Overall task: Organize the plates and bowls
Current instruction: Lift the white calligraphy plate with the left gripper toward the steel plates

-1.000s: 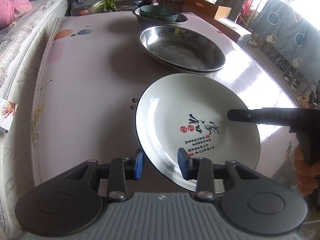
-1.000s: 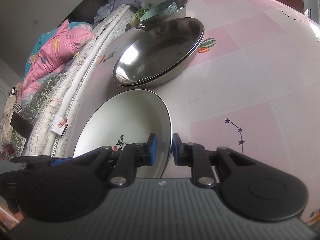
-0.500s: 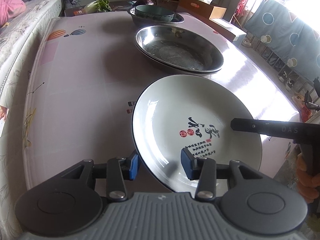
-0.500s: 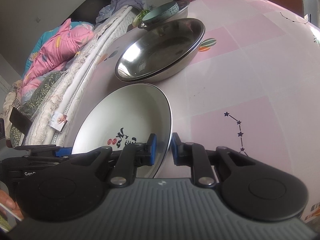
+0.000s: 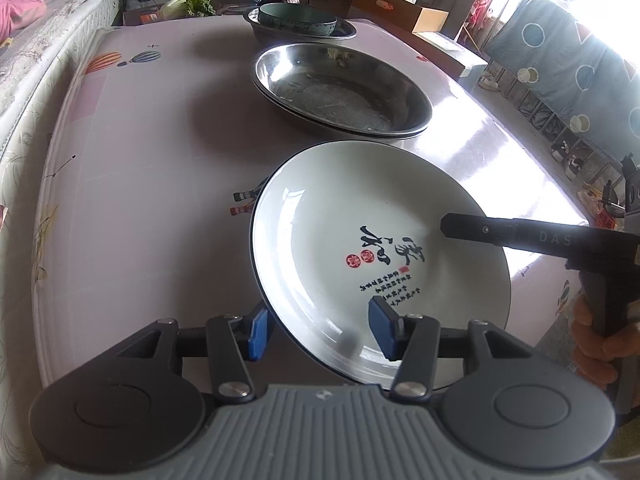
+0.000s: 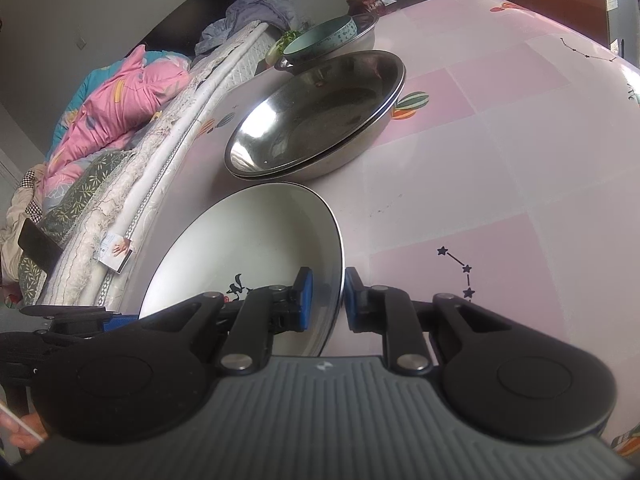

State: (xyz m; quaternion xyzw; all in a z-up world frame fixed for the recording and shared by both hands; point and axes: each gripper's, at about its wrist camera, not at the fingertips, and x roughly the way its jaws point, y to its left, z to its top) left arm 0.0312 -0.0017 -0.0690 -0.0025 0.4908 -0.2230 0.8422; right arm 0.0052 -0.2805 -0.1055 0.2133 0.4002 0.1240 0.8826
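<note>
Since a second ago, left claw point(image 5: 316, 332) has spread its pads off the white plate point(image 5: 360, 248), jaws opening.
Right claw point(image 6: 325, 297) stays clenched on the plate's rim, tilted above the pink worktop point(image 5: 152, 184), near stacked steel basins point(image 5: 344, 88).

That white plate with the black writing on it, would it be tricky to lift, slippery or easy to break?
Probably stiff and breakable: the white plate looks like glazed ceramic. Its glossy face reflects light, so it may slide between pads. The right tool pinches only its thin rim, while the left tool's jaws are opening around the near edge, so it could tilt.
</note>
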